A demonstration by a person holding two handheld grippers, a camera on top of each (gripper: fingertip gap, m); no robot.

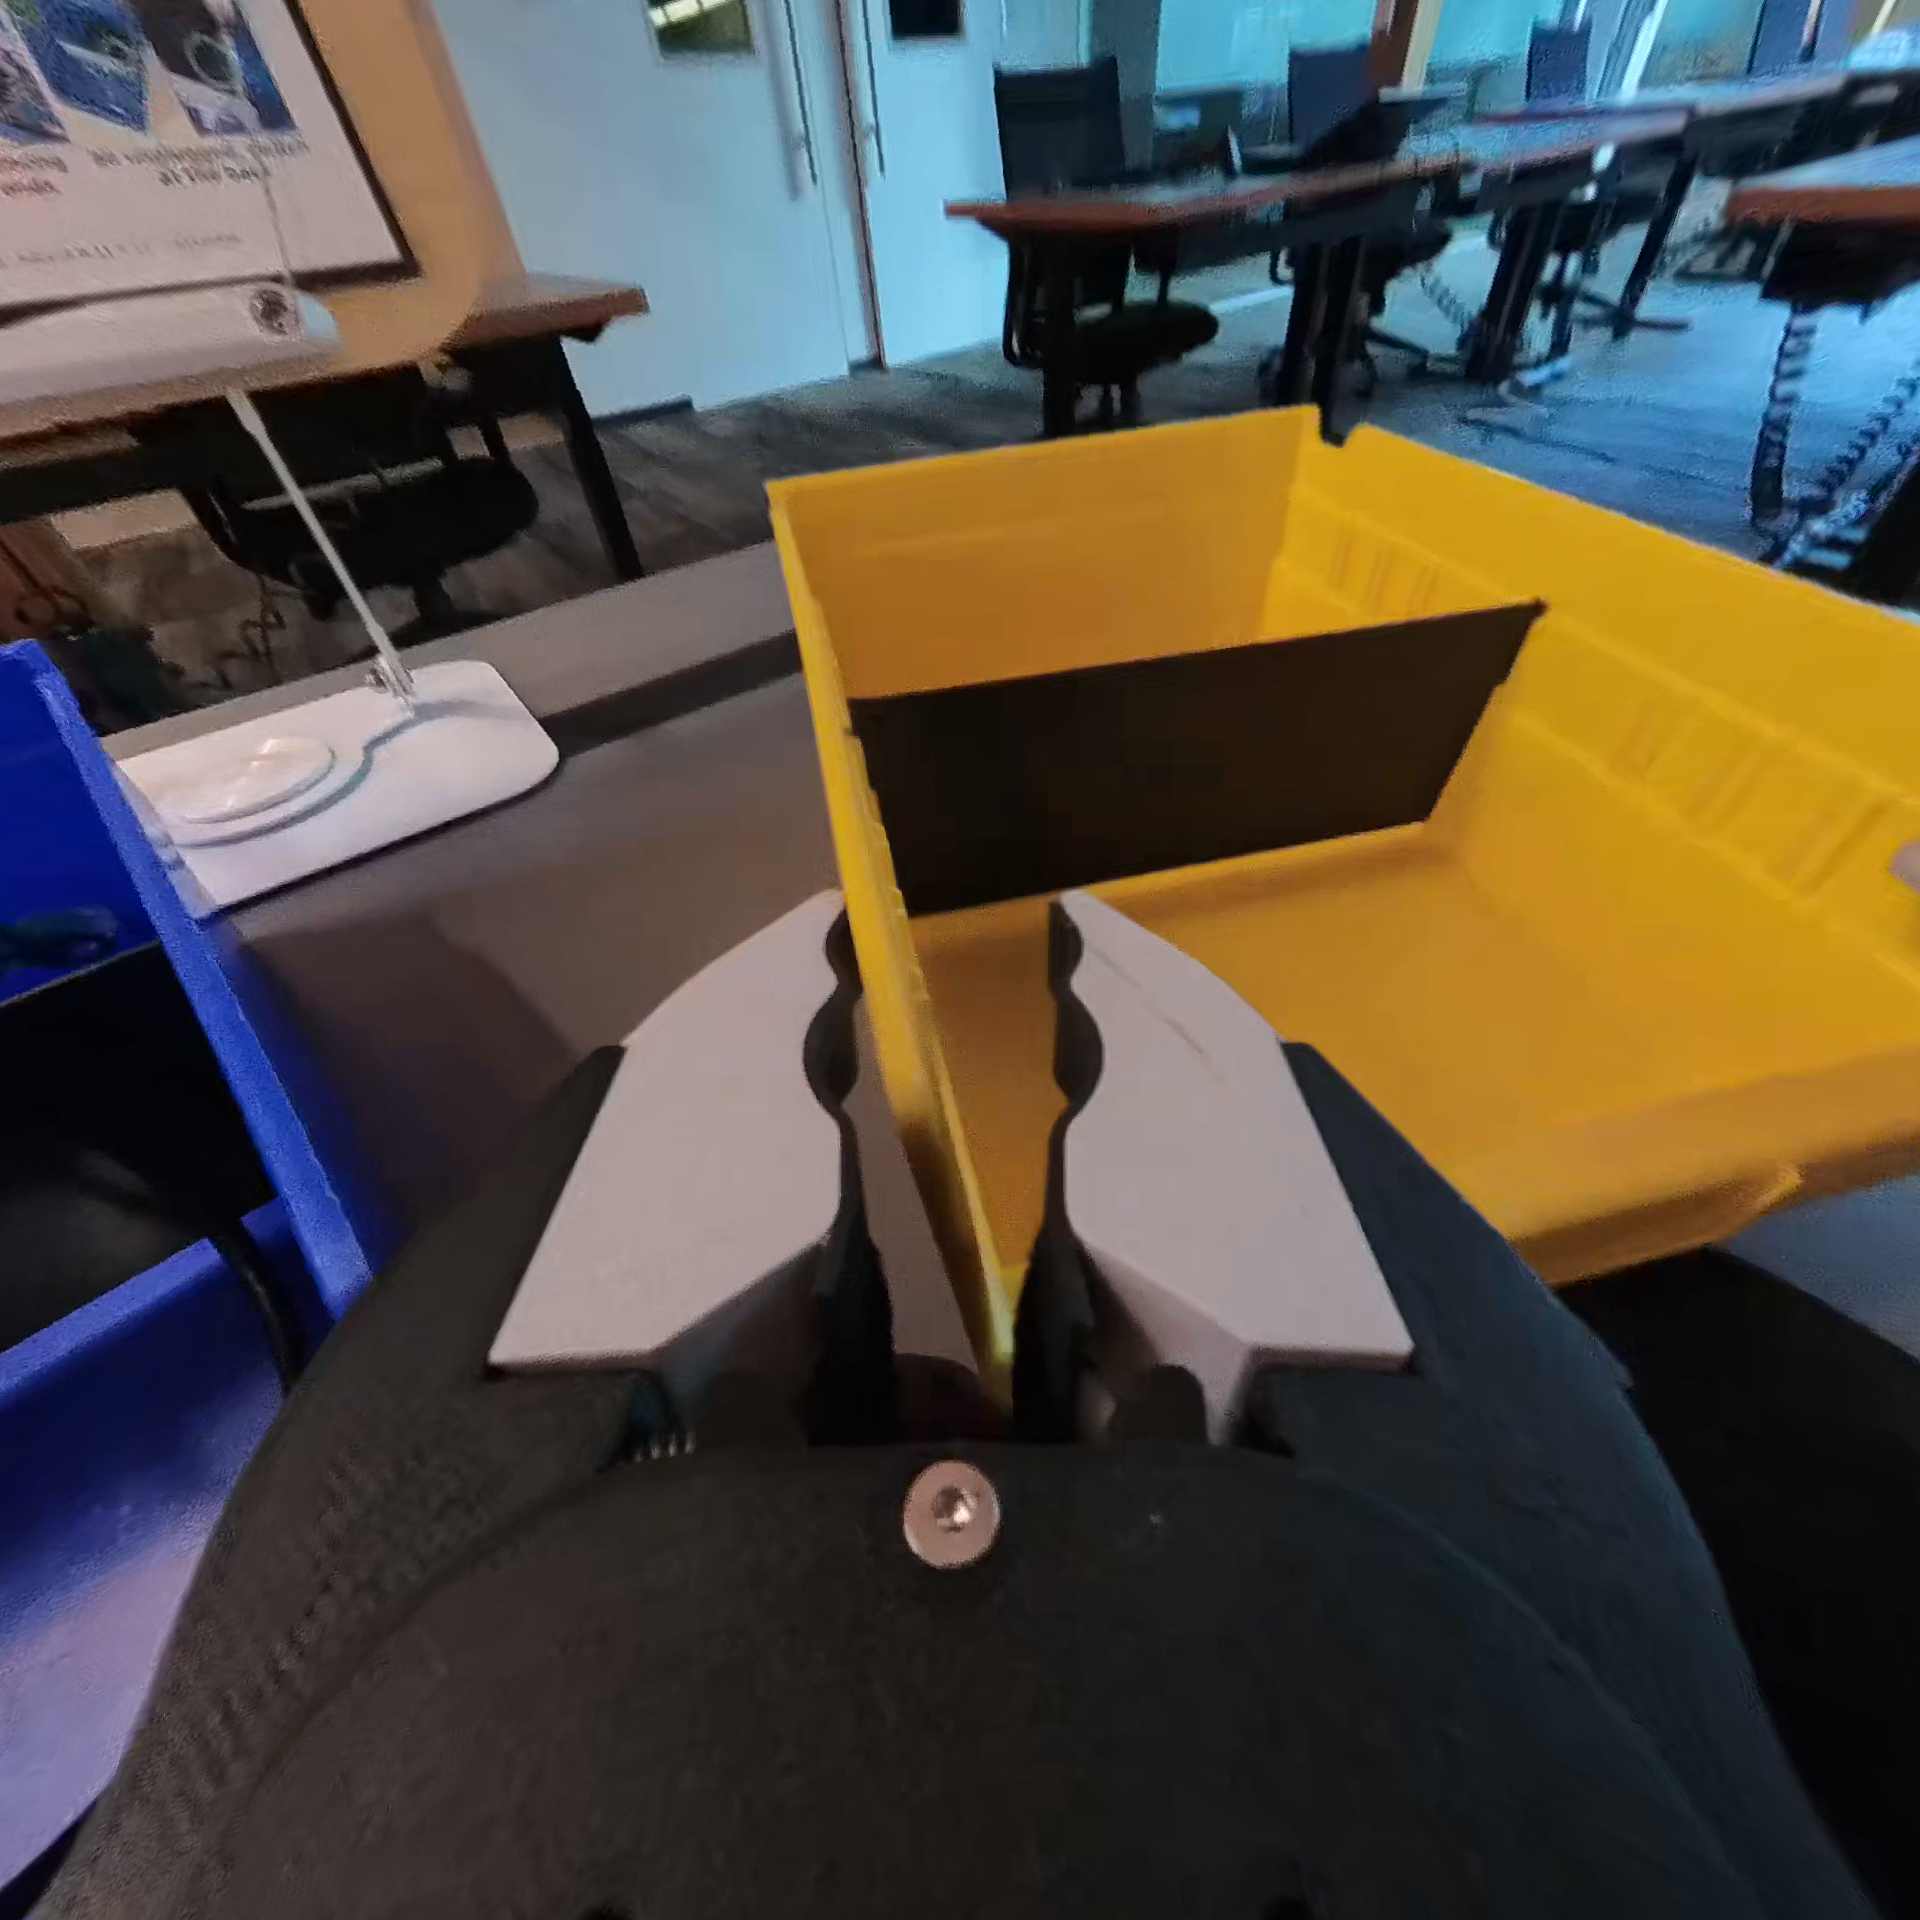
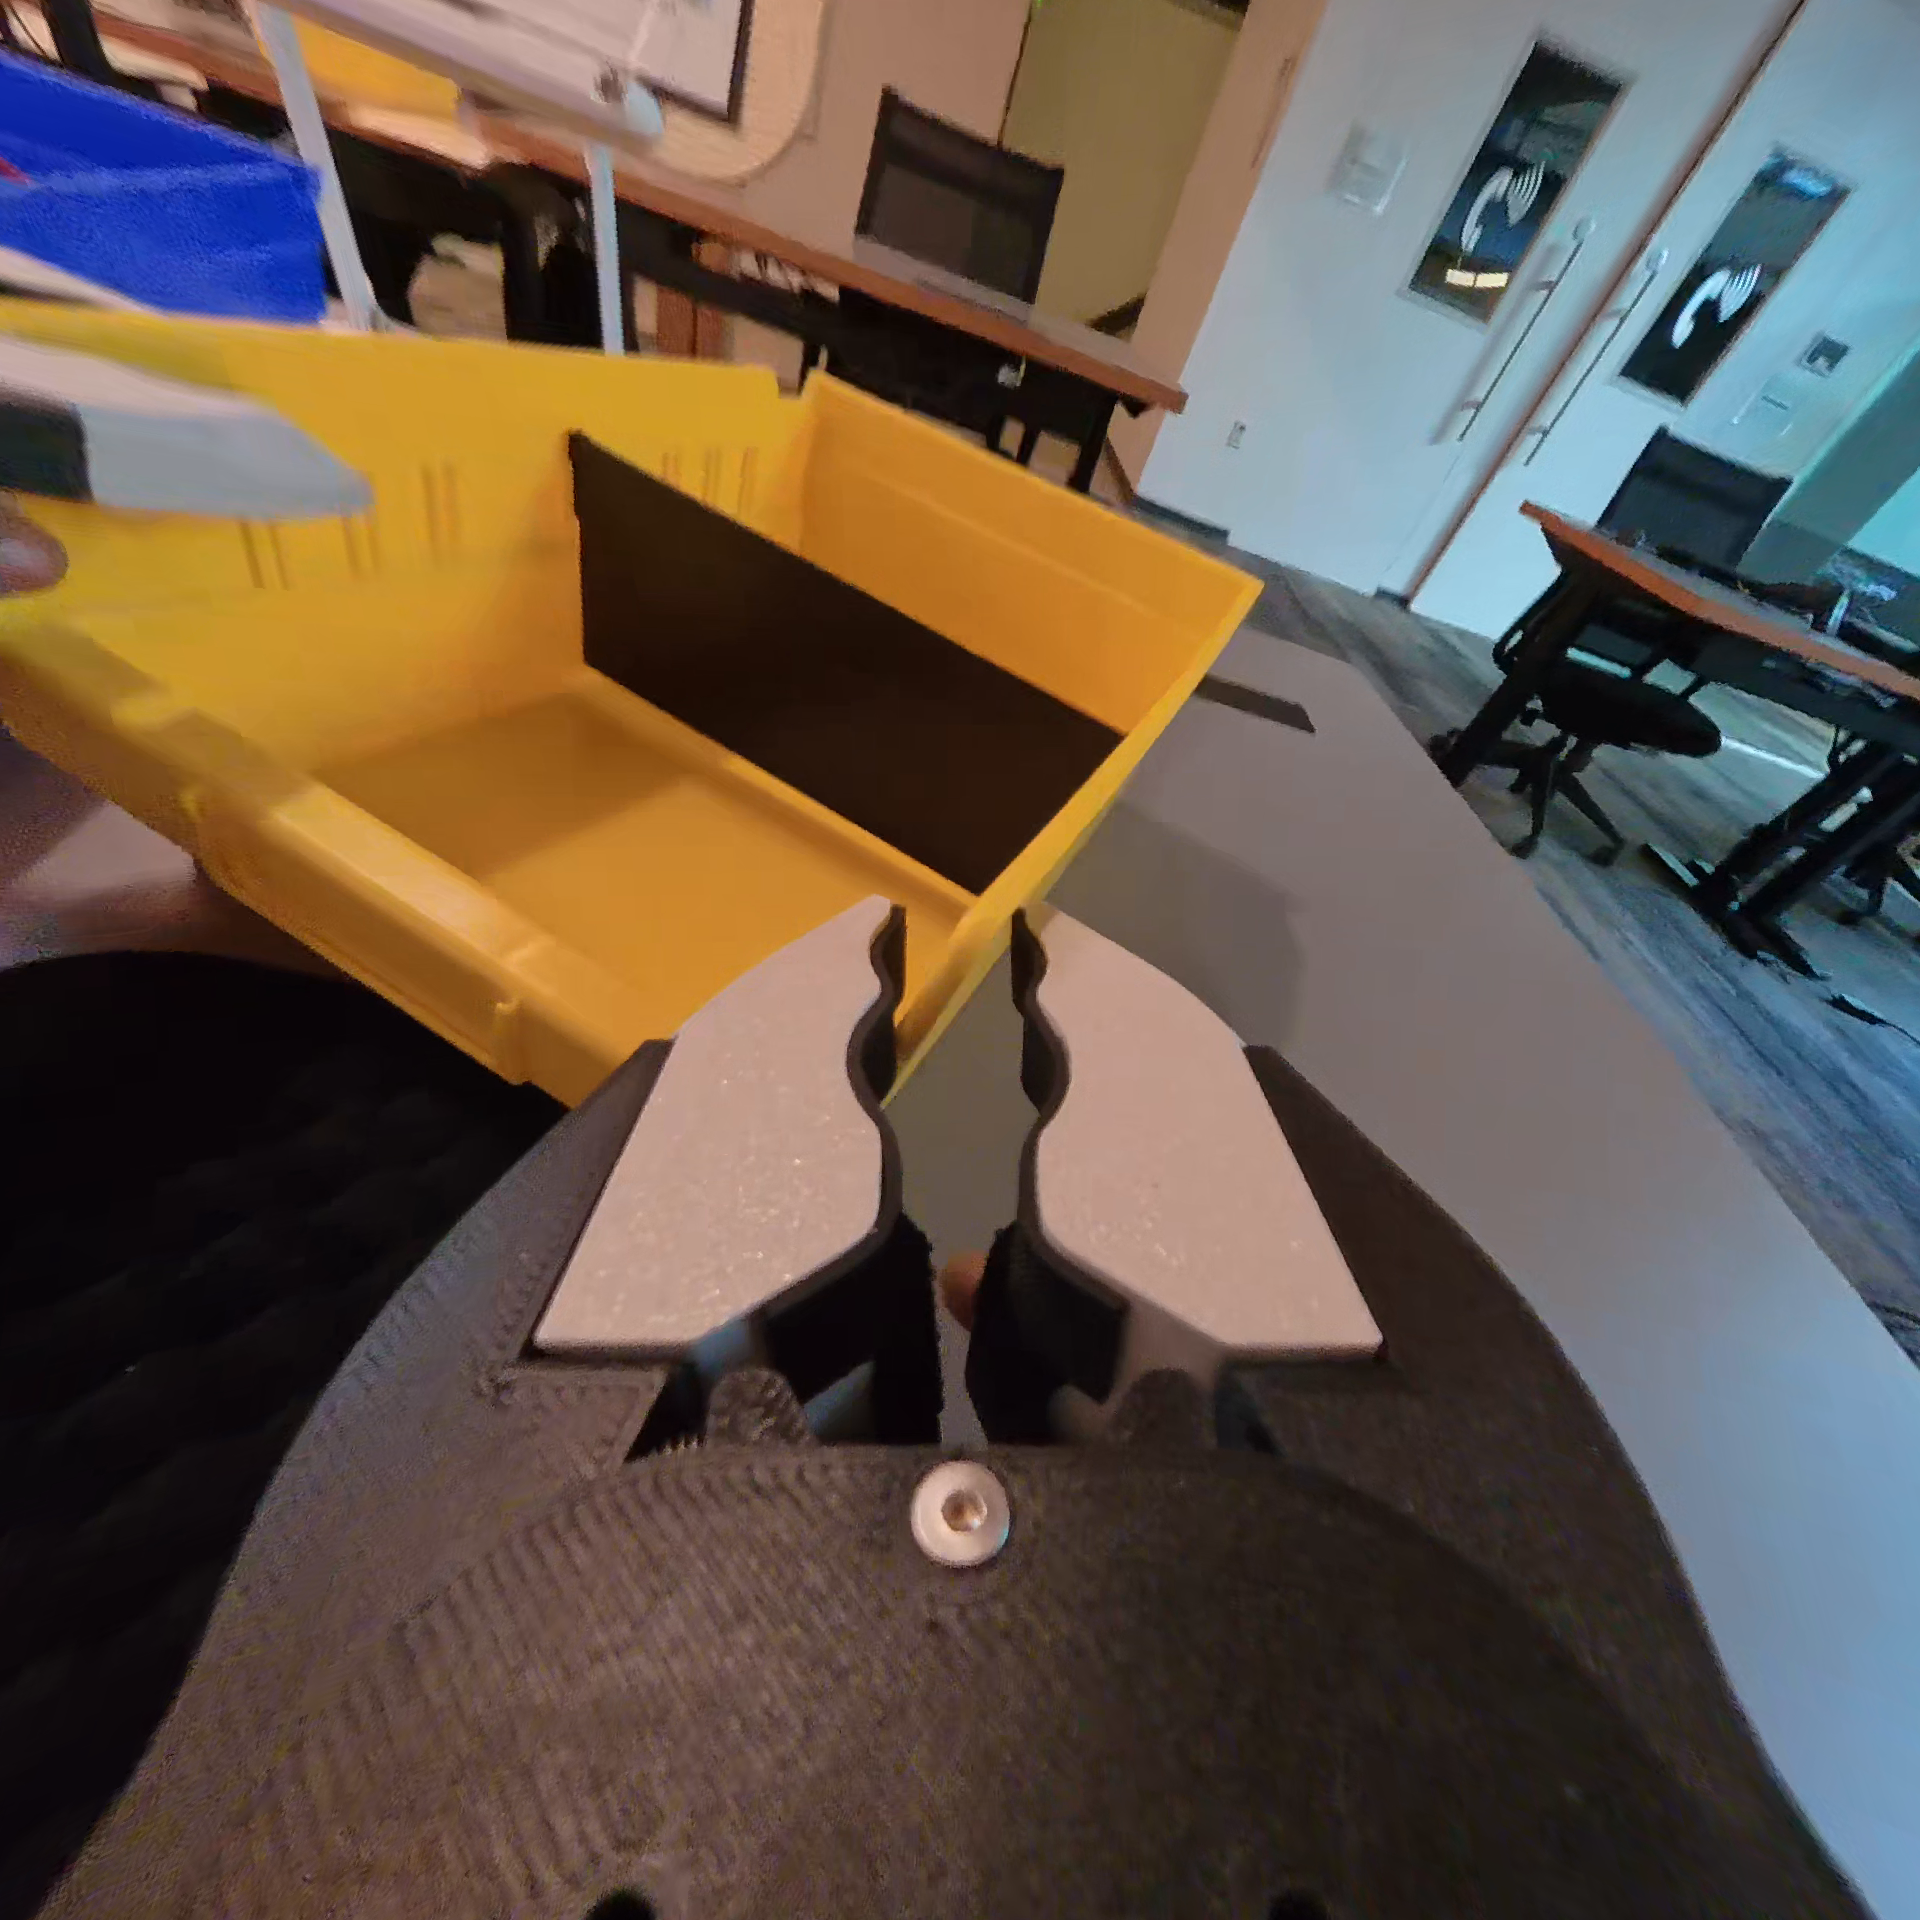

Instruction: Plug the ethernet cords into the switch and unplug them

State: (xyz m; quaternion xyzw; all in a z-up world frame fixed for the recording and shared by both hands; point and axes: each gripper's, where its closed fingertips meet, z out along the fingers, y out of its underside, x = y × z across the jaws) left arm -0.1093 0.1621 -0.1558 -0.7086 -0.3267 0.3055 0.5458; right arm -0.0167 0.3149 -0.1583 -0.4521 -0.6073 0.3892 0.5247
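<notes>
No ethernet cords or switch show in either view. A yellow plastic bin (image 1: 1039, 561) with a black divider (image 1: 1164, 769) sits tilted at the grey table's near edge. My left gripper (image 1: 945, 925) straddles the bin's left side wall, jaws apart, with the wall running slantwise through the gap. My right gripper (image 2: 956, 925) straddles the near end of the right wall of the bin (image 2: 935, 499), jaws apart, with table showing between them. The compartment in front of the divider (image 2: 831, 686) is empty. A blurred finger of the left gripper (image 2: 208, 468) shows in the right wrist view.
A blue bin (image 1: 208, 1039) with dark contents stands left of the yellow one. A white stand base (image 1: 343, 769) with a thin rod sits behind it on the grey table (image 2: 1351, 987). Office desks and chairs stand beyond the table.
</notes>
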